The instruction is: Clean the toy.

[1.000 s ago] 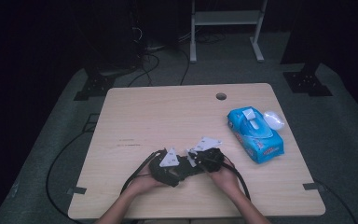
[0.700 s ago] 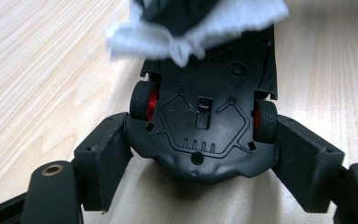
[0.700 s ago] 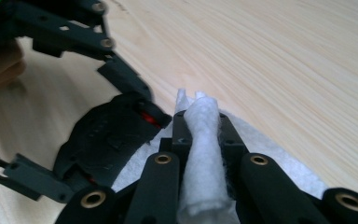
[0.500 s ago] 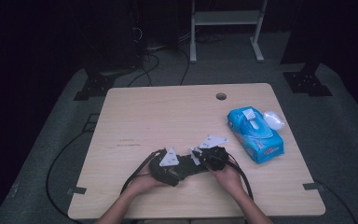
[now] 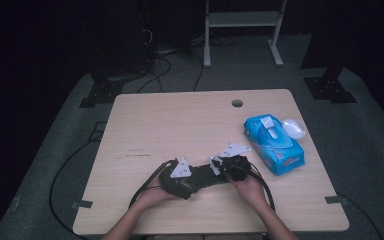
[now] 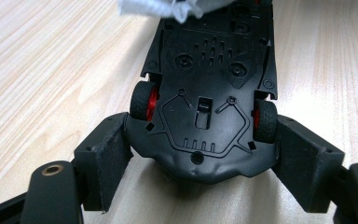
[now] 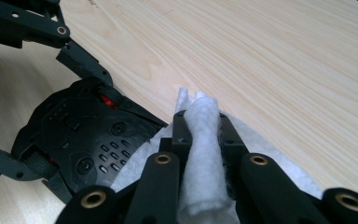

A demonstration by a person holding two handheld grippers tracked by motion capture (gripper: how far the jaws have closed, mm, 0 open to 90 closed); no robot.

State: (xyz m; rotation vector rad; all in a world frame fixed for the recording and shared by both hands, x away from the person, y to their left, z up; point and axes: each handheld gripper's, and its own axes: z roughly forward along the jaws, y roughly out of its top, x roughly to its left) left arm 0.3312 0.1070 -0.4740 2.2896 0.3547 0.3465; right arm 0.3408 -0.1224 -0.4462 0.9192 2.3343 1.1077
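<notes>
A black toy car (image 6: 205, 116) with red wheels lies upside down, its underside facing up. My left gripper (image 6: 204, 158) is shut on the car's end, one pad (image 6: 105, 158) on each side. The right gripper (image 7: 203, 126) is shut on a folded white wipe (image 7: 203, 154), which rests against the car (image 7: 88, 140) at its other end. In the high view both grippers meet near the table's front edge: the left gripper (image 5: 192, 180) and the right gripper (image 5: 217, 167), with the car (image 5: 207, 177) between them. The wipe (image 6: 168, 7) shows at the car's far end.
A blue pack of wipes (image 5: 275, 142) lies at the right of the wooden table (image 5: 180, 120), with a white piece (image 5: 293, 128) beside it. A cable hole (image 5: 237, 103) sits near the far edge. Cables trail off the front.
The right gripper with the wipe has shifted slightly to the right along the car. The left gripper and the car have kept still.
</notes>
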